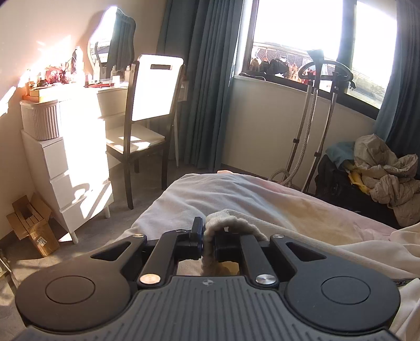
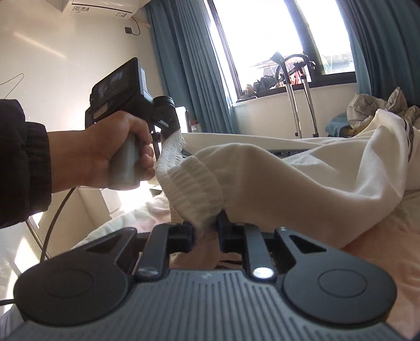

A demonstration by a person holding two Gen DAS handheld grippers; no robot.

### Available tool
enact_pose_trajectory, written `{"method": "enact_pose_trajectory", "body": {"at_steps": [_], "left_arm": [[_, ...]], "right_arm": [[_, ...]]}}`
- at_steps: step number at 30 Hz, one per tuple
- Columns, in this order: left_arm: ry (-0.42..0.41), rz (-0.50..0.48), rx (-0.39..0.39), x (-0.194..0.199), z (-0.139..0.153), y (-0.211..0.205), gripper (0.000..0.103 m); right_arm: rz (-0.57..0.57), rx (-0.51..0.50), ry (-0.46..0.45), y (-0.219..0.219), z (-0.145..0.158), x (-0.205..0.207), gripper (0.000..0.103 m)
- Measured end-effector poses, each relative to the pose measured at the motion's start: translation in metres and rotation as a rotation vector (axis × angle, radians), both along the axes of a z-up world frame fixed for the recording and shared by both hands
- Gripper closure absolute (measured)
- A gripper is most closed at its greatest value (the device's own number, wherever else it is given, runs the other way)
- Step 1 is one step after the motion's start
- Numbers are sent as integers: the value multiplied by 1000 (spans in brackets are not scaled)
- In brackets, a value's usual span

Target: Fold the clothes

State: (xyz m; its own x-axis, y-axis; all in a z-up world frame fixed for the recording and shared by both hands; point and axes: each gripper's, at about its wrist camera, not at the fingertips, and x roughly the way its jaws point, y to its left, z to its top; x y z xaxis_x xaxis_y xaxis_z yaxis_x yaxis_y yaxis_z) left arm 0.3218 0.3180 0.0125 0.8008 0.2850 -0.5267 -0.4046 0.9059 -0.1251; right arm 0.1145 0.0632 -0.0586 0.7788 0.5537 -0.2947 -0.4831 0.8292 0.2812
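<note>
Count: my two grippers, left [image 1: 208, 242] and right [image 2: 206, 233]; one white garment [image 2: 288, 178]; one chair [image 1: 147, 126]; one mirror [image 1: 113, 36]; two curtains.

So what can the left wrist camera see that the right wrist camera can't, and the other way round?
Only the left wrist view shows the white dresser, the chair and the left gripper pinching the ribbed hem.

Only the right wrist view shows the person's hand holding the other gripper's handle, the air conditioner, and the right gripper clamped on the white garment.

Both show the window, teal curtains, garment steamer, bed and that garment.
</note>
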Motion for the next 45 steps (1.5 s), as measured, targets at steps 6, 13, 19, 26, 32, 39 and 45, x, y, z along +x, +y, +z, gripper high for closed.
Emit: {"method": "enact_pose_trajectory", "body": {"at_steps": [6,13,19,26,32,39,45], "left_arm": [[-19,3,-35,-3,-22,10,89],[7,-9,46,-40,10,-6,27],[-10,27,207,-99,40,-25,17],[-110,-64,249,-185,76,-91,16],[-172,-207,243,-243,74,-177,16],[-190,-321,139,-270,48,-262,16],[-211,-374,156,-270,18,-307,16]], "right_arm": [[52,-35,22,8,-15,5,80],[94,-121,-6,-4,4,-15,44],[110,-184,-45,-23,25,-36,35],[-13,-171,-102,-97,63,-70,33],[-147,-180,-118,-164,83,-90,33],[-273,-204,-142,-242,91,-96,31],[-362,-181,-114,-282,71,-83,30]]}}
